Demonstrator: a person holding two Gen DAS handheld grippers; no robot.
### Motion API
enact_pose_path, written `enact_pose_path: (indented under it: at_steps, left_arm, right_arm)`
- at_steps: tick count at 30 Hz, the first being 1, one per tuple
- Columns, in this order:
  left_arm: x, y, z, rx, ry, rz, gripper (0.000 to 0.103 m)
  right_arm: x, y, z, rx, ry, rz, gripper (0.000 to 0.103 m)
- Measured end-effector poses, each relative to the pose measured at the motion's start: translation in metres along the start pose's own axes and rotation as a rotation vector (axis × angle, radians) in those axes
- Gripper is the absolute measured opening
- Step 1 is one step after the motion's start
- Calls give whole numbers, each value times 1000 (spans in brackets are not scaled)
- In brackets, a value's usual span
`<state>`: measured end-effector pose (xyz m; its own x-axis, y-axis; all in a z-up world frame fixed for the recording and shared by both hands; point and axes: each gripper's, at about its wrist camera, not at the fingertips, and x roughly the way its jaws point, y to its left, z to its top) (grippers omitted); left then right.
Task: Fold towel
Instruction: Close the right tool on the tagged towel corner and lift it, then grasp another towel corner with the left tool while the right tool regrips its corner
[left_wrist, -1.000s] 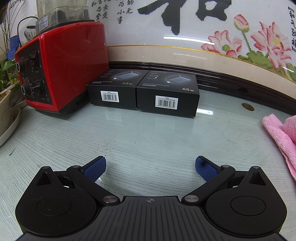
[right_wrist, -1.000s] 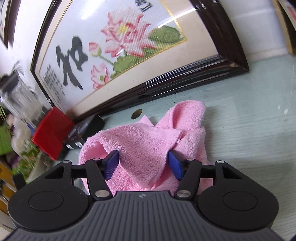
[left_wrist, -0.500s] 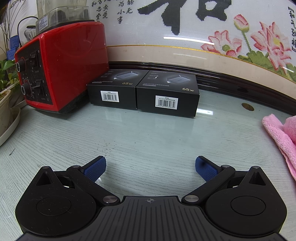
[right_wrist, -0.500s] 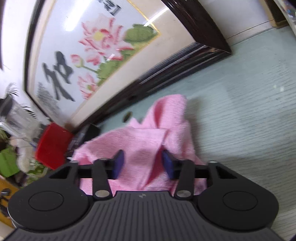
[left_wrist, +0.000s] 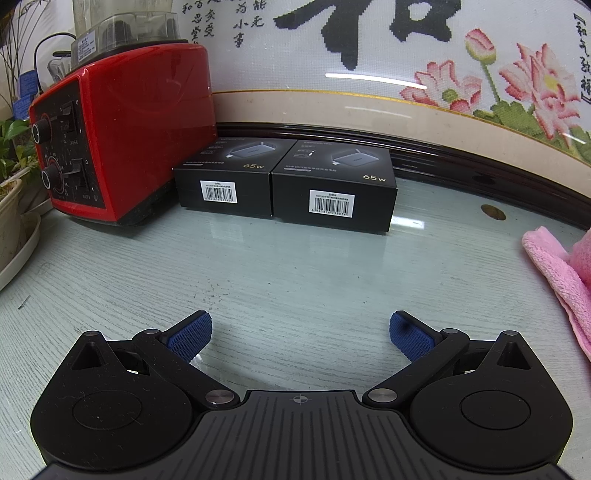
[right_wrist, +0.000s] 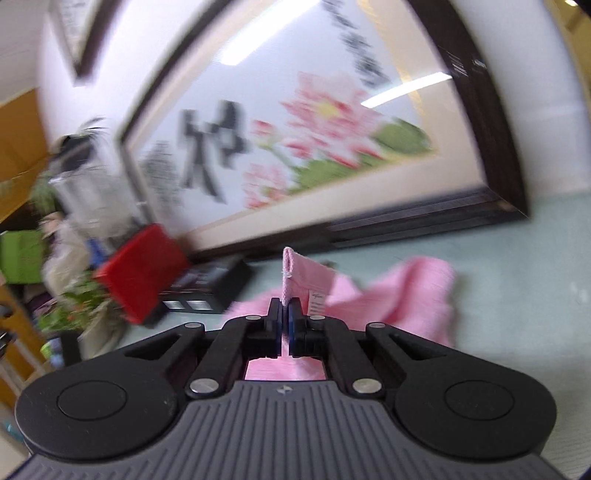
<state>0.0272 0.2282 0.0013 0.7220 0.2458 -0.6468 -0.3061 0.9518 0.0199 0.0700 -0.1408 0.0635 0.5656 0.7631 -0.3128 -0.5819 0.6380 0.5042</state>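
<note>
Because my right wrist view is smeared by motion blur, the background there reads only as rough shapes: a red block, green foliage at 9 o'clock, and a framed picture whose characters I cannot read. My right tongs (right_wrist: 284, 314) are pinched tight on a corner of the pink towel (right_wrist: 406, 295); a folded hem sticks up at 12 o'clock above the pads, with a small white label just to its right. The rest of the towel lies bunched on the counter (right_wrist: 535, 277) toward 2 o'clock, and more pink shows through the gap behind the pads. How far the towel extends beneath the tongs body is hidden.

In my left wrist view the towel (left_wrist: 554, 273) is cut off by the frame edge at 3 o'clock, so only one folded edge shows. My left tongs (left_wrist: 300, 334) stand wide apart, holding nothing, over bare counter.

The counter (left_wrist: 295, 266) is pale green-grey with a fine streaked grain and a glossy sheen. A large framed cross-stitch (left_wrist: 369, 55) with black characters and pink lotus flowers leans at the back.

At 12 o'clock two black boxes (left_wrist: 284, 184) marked 65w sit side by side, touching. At 10 o'clock stands a red blender base (left_wrist: 122, 144) with two knobs and a clear jug above. A potted plant (left_wrist: 11, 177) on a saucer is partly cut off at 9 o'clock. A small brown disc (left_wrist: 493, 213) lies at 2 o'clock near the frame.
</note>
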Motion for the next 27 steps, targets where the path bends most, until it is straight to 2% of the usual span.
enact_pose_path:
  at_steps: [4,8,10,18,22,24,27]
  left_arm:
    - [-9,-9,-3,55,-44,-45,103]
    - [-28,-25,-7,137,-150,-58,103]
    - [-35,-28,-8,149,-178,-100,103]
    - [-55,-33,-5,115,-189,-398,103]
    - [-66,-49,-6,92,-198,-554,103]
    - [-69,-63,-8,84,-186,-599,103]
    - [-67,-84,-9,88,-147,-603,103]
  right_arm:
    - [0,28,-8,-77,40,106,3]
    - [16,47,-25,-138,148,118,3]
    - [25,55,-34,-169,191,107,4]
    - [33,66,-46,-258,216,34,4]
    - [34,69,-53,-300,208,-1,5]
    - [34,71,-57,-323,201,-16,5]
    - [34,74,-61,-352,197,-31,6]
